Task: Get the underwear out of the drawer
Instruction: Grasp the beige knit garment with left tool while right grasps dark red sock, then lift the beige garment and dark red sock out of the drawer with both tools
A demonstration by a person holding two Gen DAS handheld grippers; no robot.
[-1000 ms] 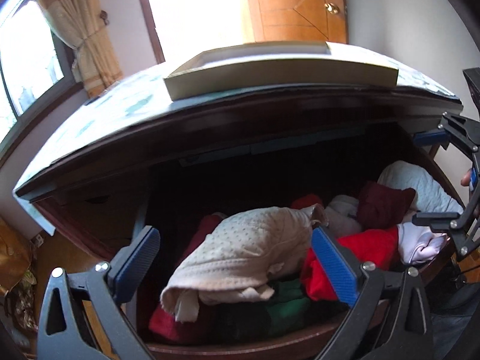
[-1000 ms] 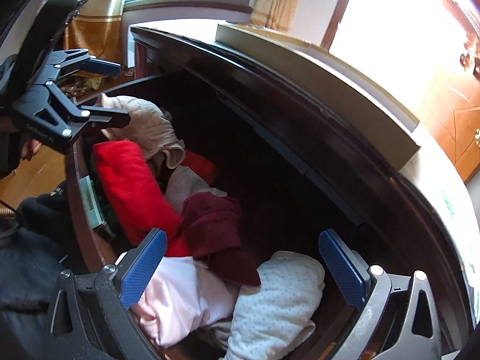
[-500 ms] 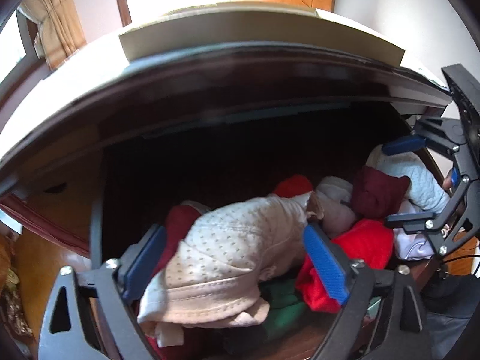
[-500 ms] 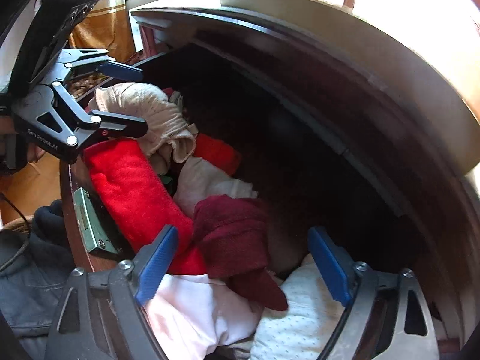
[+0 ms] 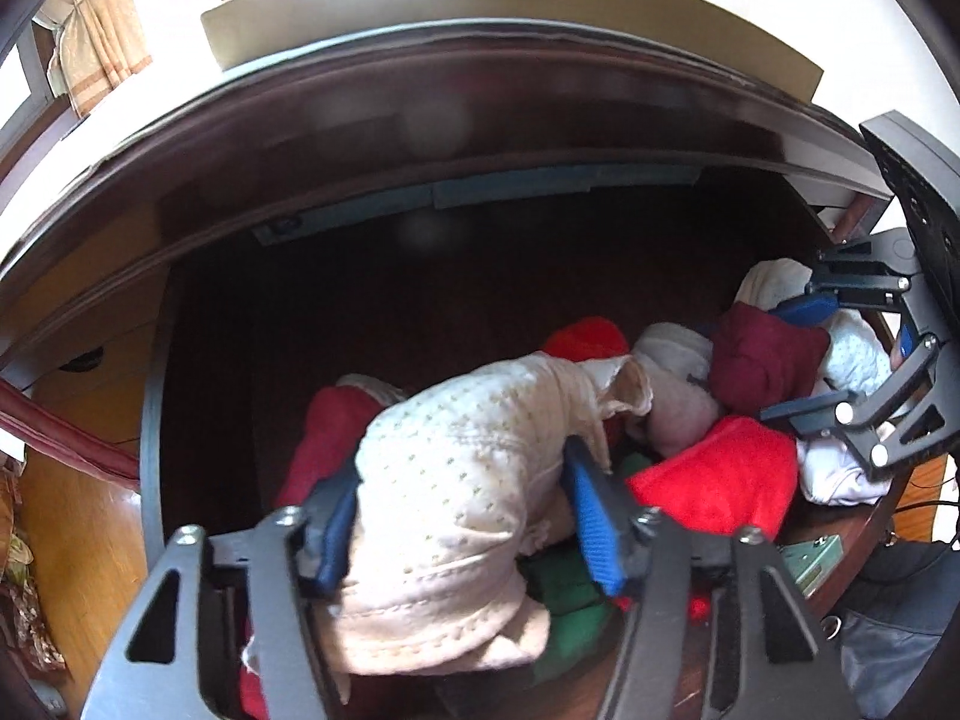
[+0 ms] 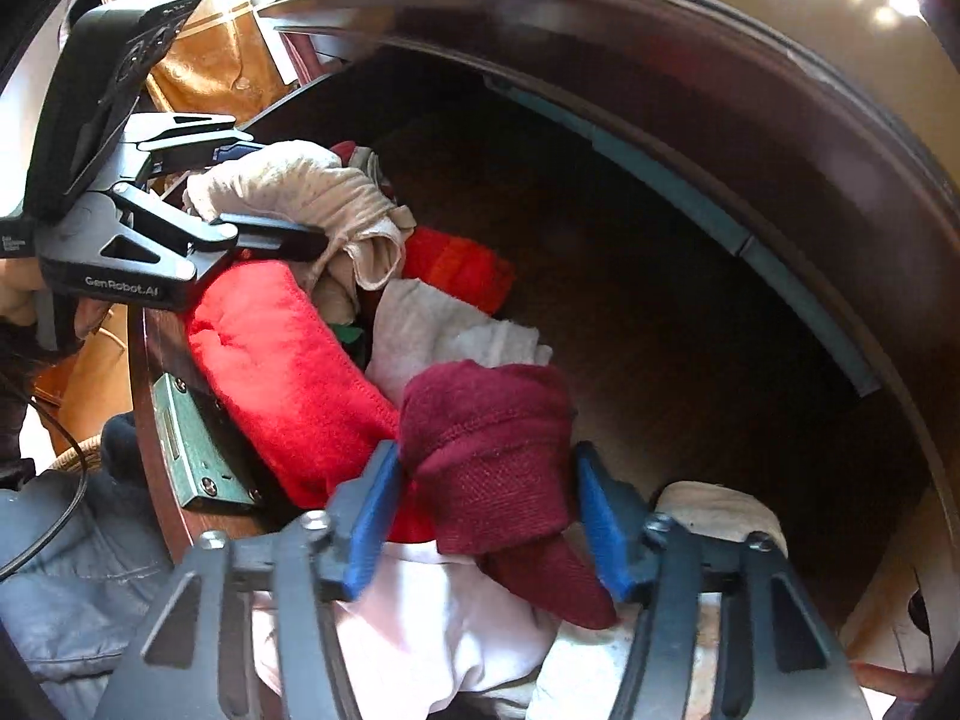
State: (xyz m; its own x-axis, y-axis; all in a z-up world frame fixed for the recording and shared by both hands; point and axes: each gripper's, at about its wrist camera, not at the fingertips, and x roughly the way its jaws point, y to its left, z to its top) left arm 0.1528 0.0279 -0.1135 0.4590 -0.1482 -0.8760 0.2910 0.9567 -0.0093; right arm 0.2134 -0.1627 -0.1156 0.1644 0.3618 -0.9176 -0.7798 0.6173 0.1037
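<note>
- Inside the open dark-wood drawer (image 5: 420,312), a heap of folded underwear fills the near side; the far half of the drawer floor lies bare.
- Left tool (image 5: 462,516): its blue pads straddle the cream dotted garment (image 5: 468,480) and are closing on it. The left pad touches the cloth's flank and the right pad lies against its other side; how firmly they press cannot be told.
- The cream dotted garment rests on top of the heap, over a green piece (image 5: 564,612) and beside a bright red garment (image 5: 720,480).
- Right tool (image 6: 486,510): its jaws are closing around the maroon garment (image 6: 492,456), which bulges between the two blue pads and touches both.
- The maroon garment lies on a pale pink piece (image 6: 420,618), with a white dotted piece (image 6: 576,672) under its hanging tip.
- In the right wrist view the bright red garment (image 6: 288,360) leans against the drawer's front wall, next to a metal lock plate (image 6: 186,444).
- A pale grey-white piece (image 6: 432,324) and an orange-red piece (image 6: 462,267) lie between the two grasped garments.
- A flat tan board (image 5: 480,12) sits on the bench top above the drawer.
- A hand (image 6: 18,294) grips the left tool's handle at the left edge of the right wrist view.
</note>
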